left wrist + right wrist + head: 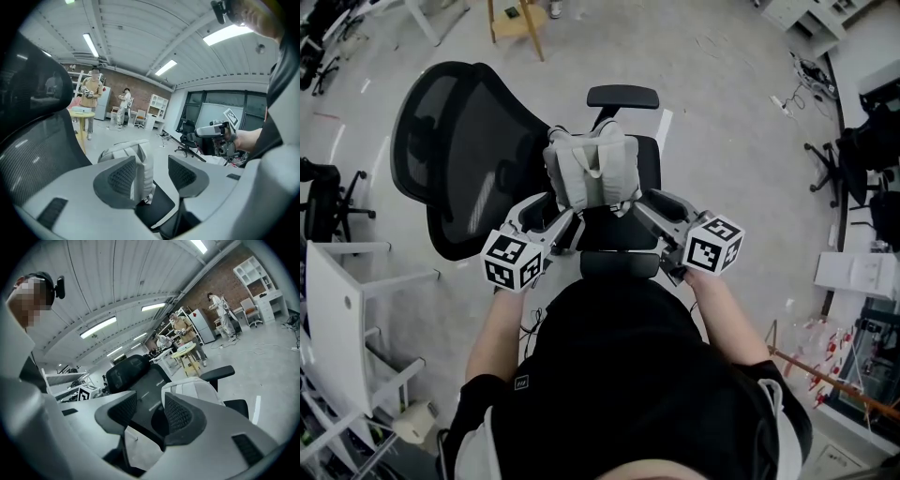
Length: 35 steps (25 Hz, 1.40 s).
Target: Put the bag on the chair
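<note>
Nearest the person, on the near side of the chair [648,157], the left gripper [152,173] and the right gripper [145,411] both have their jaws spread wide with the pads pressing on nothing. Just beyond them the pale grey bag [591,169] stands on the chair's seat between the two armrests, free of both grippers. The chair's dark mesh backrest [459,150] leans away at the bag's left, and a wooden stool [517,23] stands well beyond the chair.

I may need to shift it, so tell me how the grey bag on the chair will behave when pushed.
The bag looks like soft, creased fabric, so it probably sags rather than slides. Standing upright on the seat, it could tip.
</note>
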Motion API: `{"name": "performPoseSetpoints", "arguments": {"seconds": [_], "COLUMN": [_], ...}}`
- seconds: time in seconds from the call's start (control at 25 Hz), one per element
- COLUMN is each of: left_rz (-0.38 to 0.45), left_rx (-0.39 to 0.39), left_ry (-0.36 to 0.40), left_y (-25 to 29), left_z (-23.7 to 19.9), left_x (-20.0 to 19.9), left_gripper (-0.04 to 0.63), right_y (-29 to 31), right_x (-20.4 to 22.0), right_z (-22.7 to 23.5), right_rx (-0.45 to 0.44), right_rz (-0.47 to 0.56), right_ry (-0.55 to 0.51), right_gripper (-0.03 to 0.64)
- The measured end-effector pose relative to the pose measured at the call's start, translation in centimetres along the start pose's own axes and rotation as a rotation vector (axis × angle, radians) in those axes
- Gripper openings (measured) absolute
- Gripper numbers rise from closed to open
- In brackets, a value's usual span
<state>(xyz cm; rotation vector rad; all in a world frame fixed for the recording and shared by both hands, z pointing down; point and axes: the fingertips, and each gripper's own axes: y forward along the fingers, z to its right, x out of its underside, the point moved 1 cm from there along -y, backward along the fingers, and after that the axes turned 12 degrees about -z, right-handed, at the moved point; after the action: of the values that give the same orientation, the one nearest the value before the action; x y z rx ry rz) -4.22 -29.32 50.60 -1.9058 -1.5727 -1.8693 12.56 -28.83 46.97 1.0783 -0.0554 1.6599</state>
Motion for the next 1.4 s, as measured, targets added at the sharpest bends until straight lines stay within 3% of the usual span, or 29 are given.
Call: {"name": "performPoseSetpoints", "arguments": {"seconds": [0.16, 0.28, 0.52, 0.68, 0.92, 1.16, 1.4], "left_rz": [0.065, 0.123, 0.162, 0.169, 0.239, 0.29, 0.308], "left_rx": [-0.037, -0.058, -0.11, -0.169, -0.216, -0.195, -0.209], "left_ry": [0.028, 0.034, 0.075, 0.095, 0.115, 0.135, 0.117], "left_y": [-1.3, -2.6, -4.2, -4.6, -6.4, -9.2, -13.8], "left_z": [0.9, 2.4, 7.4, 10.9, 14.7, 15.4, 13.3], "left_x": [-3.0, -5.5, -8.0, -8.6, -10.2, -10.8, -9.4], "left_gripper": [0.214, 0.207, 0.209, 0.207, 0.184, 0.153, 0.103], "right_y": [-2.4, -4.6, -9.6, -13.4, -17.0, -18.9, -16.7], "right_x": [-1.7, -2.4, -2.7, -3.8, -6.1, -7.2, -6.7], "right_z": [-0.8, -1.2, -1.8, -4.1, -6.7, -8.4, -12.6], "right_rx": [-0.077, -0.061, -0.131, -0.14, -0.07, 0.01, 0.047], "right_rz": [0.104, 0.13, 0.211, 0.265, 0.328, 0.394, 0.415], "right_ry": [0.026, -0.013, -0.05, -0.165, -0.343, -0.386, -0.449], "right_gripper": [0.192, 0.184, 0.17, 0.151, 0.095, 0.06, 0.041]}}
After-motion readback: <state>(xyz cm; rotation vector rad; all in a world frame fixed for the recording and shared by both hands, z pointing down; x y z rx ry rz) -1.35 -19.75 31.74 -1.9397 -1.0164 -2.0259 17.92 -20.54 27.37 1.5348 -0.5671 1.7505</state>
